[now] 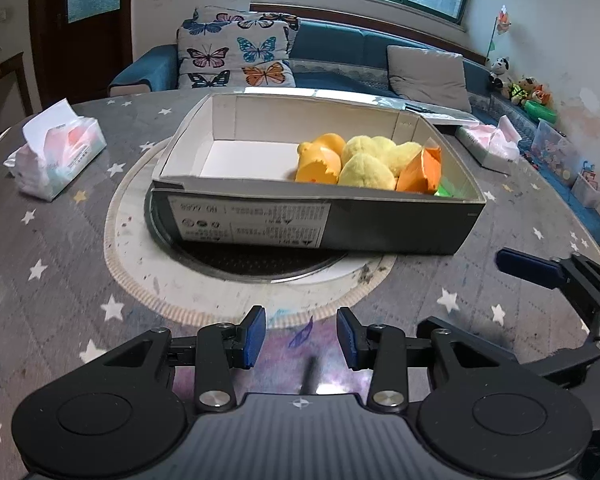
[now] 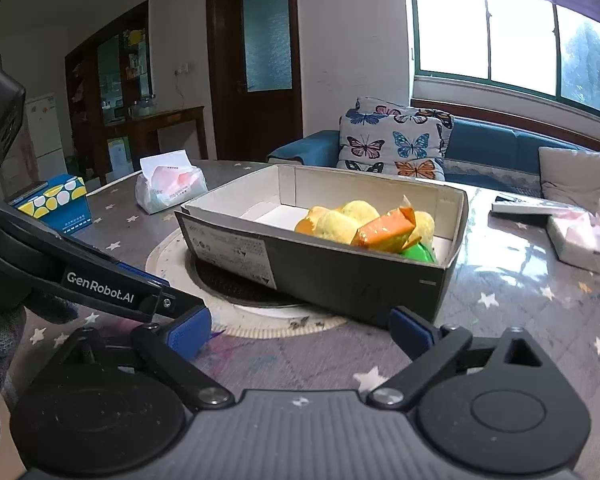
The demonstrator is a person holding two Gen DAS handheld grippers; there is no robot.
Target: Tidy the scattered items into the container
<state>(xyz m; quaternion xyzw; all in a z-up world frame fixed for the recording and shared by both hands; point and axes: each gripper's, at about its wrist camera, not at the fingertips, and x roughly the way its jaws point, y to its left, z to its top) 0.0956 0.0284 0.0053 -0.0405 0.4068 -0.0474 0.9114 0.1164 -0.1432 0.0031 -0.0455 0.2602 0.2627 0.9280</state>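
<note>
Nearest the lens in the left wrist view: left gripper (image 1: 301, 336), blue pads parted by a moderate gap, nothing between them, hovering over the grey star-printed tablecloth (image 1: 60, 280). Right gripper (image 2: 300, 330) spread wide, also holding nothing; its tip enters the left view at the right edge.

Open dark cardboard shoebox with white interior (image 1: 380, 226) sits mid-table, partly over a round metal-rimmed inset (image 1: 260, 268). Long axis runs left-right in the left view; labelled long side faces the camera. In the right view the same axis recedes diagonally, near corner toward the lens.

Contents bunched at the box's right end: orange plastic duck-like toy (image 1: 320, 158), yellow plush toys (image 1: 370, 160), orange carton-shaped packet (image 1: 420, 172), green piece (image 1: 450, 192). Green piece mostly hidden behind the near wall; shape unclear. Label print illegible.

Soft tissue pack (image 1: 56, 152) well left of box.
</note>
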